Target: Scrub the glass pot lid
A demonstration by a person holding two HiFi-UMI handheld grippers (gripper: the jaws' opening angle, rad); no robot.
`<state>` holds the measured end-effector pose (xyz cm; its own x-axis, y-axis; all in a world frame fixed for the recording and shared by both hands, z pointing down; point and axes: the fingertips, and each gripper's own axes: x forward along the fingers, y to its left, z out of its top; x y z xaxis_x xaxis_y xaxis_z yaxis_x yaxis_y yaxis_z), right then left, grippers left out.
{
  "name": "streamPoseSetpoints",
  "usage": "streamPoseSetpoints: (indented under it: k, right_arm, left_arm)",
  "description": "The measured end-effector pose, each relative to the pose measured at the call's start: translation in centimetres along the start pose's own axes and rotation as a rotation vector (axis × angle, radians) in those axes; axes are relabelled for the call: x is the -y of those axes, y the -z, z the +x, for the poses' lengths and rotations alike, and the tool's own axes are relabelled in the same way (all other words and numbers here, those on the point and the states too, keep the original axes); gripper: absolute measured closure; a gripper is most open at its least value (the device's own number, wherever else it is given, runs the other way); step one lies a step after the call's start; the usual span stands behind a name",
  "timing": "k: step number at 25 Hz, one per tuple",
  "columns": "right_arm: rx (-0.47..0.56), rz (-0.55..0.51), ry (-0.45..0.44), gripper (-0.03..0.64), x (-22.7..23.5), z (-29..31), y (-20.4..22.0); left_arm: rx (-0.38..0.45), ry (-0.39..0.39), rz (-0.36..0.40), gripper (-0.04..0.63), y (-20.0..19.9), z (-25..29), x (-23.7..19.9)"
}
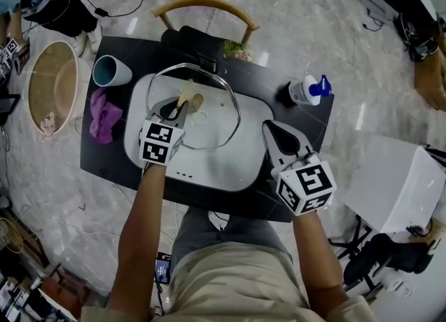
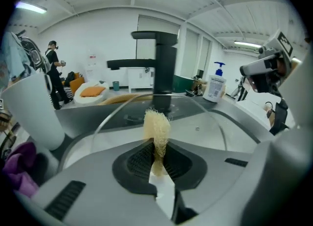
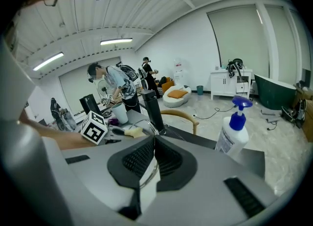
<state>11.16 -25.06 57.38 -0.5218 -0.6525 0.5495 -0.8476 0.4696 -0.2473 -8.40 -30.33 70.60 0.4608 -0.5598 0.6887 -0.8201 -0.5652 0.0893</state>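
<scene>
In the white sink (image 1: 230, 167), the glass lid (image 1: 209, 122) is apparently being scrubbed with a sponge (image 2: 156, 127) pinched by the left gripper (image 1: 175, 109). The right gripper (image 1: 270, 129), closed and empty near the sink's right edge, is probably needed to steady the rim.

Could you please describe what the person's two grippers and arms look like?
The left gripper and right gripper are alike: light grey wedge-shaped bodies, black ribbed jaw pads, and a white cube printed with black square markers. No cables show. The forearms are bare, with no sleeves.
</scene>
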Motion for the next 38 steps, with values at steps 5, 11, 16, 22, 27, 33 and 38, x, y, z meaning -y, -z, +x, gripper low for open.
streamPoseSetpoints:
  k: [5, 11, 16, 22, 27, 33, 38]
  right_arm:
    - [-0.007, 0.001, -0.002, 0.592, 0.2, 0.2, 0.3]
    - [-0.008, 0.002, 0.002, 0.592, 0.5, 0.1, 0.3]
    - [-0.009, 0.004, 0.003, 0.592, 0.4, 0.2, 0.3]
    - [-0.009, 0.013, 0.010, 0.592, 0.5, 0.4, 0.6]
    - [-0.007, 0.019, 0.013, 0.592, 0.5, 0.4, 0.6]
    - [-0.008, 0.025, 0.016, 0.592, 0.6, 0.4, 0.8]
    - [-0.008, 0.029, 0.017, 0.592, 0.9, 0.3, 1.1]
  left_arm:
    - [-0.015, -0.132, -0.037, 0.555, 0.5, -2.2, -6.8]
    - [-0.019, -0.160, -0.045, 0.555, 0.5, -2.7, -8.2]
    - [-0.023, -0.144, -0.048, 0.555, 0.8, -2.3, -7.3]
    - [-0.016, -0.097, -0.042, 0.555, 0.6, -1.5, -5.3]
    - [-0.024, 0.030, -0.016, 0.555, 0.6, 0.7, 1.0]
    - [-0.032, 0.199, 0.066, 0.555, 0.5, 2.8, 10.5]
    - [-0.033, 0.261, 0.089, 0.555, 0.5, 3.1, 14.3]
